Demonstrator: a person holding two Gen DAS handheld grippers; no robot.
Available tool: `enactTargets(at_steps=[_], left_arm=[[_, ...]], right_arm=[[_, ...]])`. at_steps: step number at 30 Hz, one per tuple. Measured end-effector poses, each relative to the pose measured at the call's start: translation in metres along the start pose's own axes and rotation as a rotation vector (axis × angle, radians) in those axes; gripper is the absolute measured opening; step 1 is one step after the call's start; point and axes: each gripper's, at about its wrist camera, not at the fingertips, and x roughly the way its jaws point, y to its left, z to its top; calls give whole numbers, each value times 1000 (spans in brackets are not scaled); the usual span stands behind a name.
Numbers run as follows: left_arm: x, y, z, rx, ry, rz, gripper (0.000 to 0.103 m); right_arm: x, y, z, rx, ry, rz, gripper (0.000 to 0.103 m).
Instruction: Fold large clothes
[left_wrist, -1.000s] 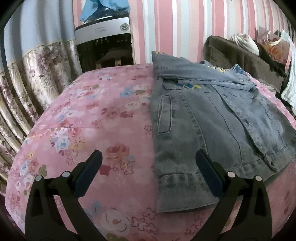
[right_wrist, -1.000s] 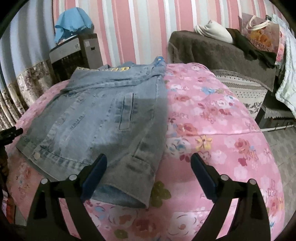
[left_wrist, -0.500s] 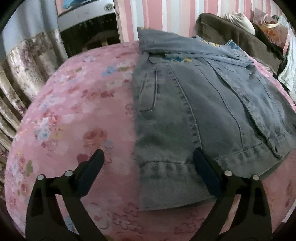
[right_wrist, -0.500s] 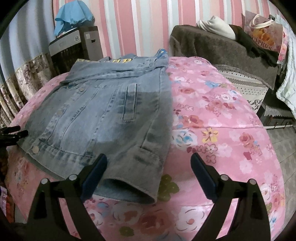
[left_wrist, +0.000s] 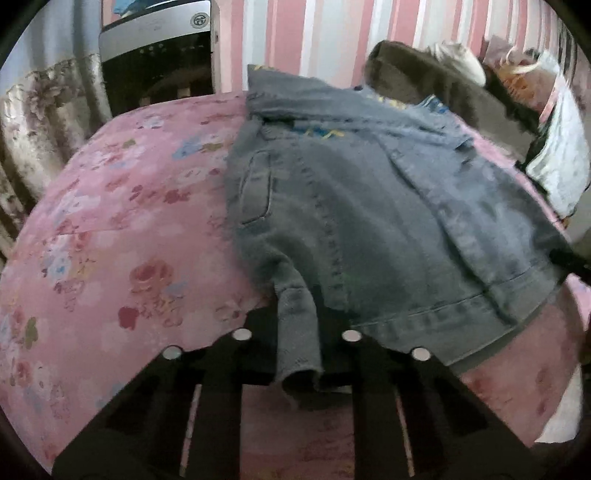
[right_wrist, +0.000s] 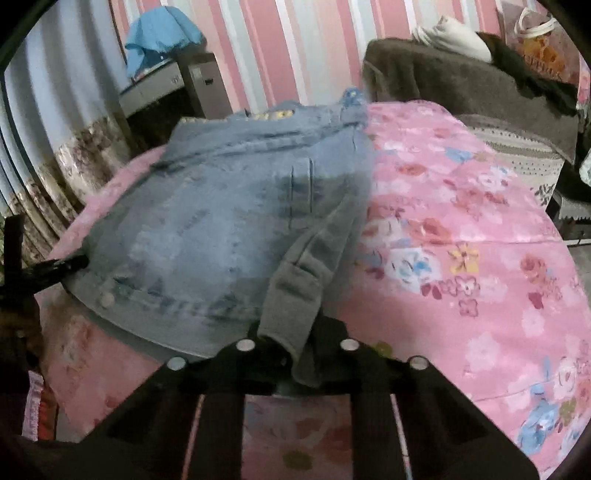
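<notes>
Jacket (left_wrist: 369, 206): denim, lying front-up on the bed (left_wrist: 122, 229), collar at the far end, hem at the near edge.
Left hand-held gripper (left_wrist: 297, 350): closed on the jacket's near left hem corner, which bunches between the fingers.
Right hand-held gripper (right_wrist: 295, 354): closed on the near right hem corner, cloth hanging through the fingers.
Slip risk: the denim looks thick and only a small fold sits in each grip, so I judge a quick lift could pull a corner free.
Skew risk: if one side is carried further than the other, the hem may land crooked across the collar.
Drag risk: the heavy body could slide on the floral cover and wrinkle underneath.
Bag (right_wrist: 539, 48): far right, on the dark sofa; contents cannot be seen.
Other containers: none in view.
</notes>
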Motion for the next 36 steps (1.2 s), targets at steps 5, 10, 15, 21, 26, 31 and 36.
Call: enactTargets(at_steps=[5,10,15,21,26,31,36], left_arm=[[-21,-2,2,14,-53,-15,9],[-48,-4,0,21,-102,-23,8],[-72,-8,-7,15,-151,-33,8],[-110,-8,-20,-25,-214,-62,8],[-136,-9,-24,-39,-245,-76,8],[-125,-4,-16,-44,-237,-77,9],[-115,-1,5,-27,-247,-68,9]], right_arm=[[-18,-1,4,12,-63,41,8],[-42,4,5,-17,-110,54,7],[-69,7,-2,-27,-167,59,6],[-103,3,-15,-28,-234,65,6],[-135,12,-14,-49,-300,79,6],[-126,8,-5,-29,-318,98,6],[-118,6,13,-12,-342,116,6]])
